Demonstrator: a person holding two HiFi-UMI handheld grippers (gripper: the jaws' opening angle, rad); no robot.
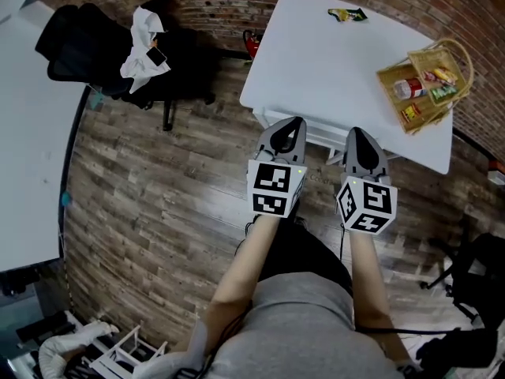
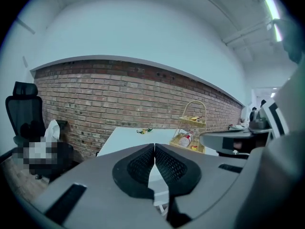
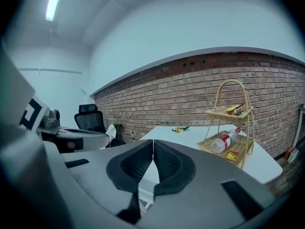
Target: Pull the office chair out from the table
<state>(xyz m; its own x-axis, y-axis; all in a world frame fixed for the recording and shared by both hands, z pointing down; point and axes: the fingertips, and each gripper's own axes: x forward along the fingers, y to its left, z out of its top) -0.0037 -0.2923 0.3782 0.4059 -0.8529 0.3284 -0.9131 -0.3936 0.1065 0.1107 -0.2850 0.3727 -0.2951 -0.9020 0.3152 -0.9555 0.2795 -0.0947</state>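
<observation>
My left gripper and right gripper are grey tapered shells. Each carries a white cube printed with black square markers. Their pads are black with a fine mesh texture. I wear a grey shirt and a black garment, perhaps shorts.

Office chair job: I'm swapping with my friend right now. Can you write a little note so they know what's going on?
Grippers: the left gripper and right gripper are both shut and empty. They sit side by side, pointing at the near edge of the white table.
Things: the black office chair stands on the wooden floor off to the left with a white cloth draped on it. Neither gripper touches it. A white part shows under the table edge; can't tell what it is.
Done: nothing gripped.
Left: grip the chair and pull it out.
</observation>
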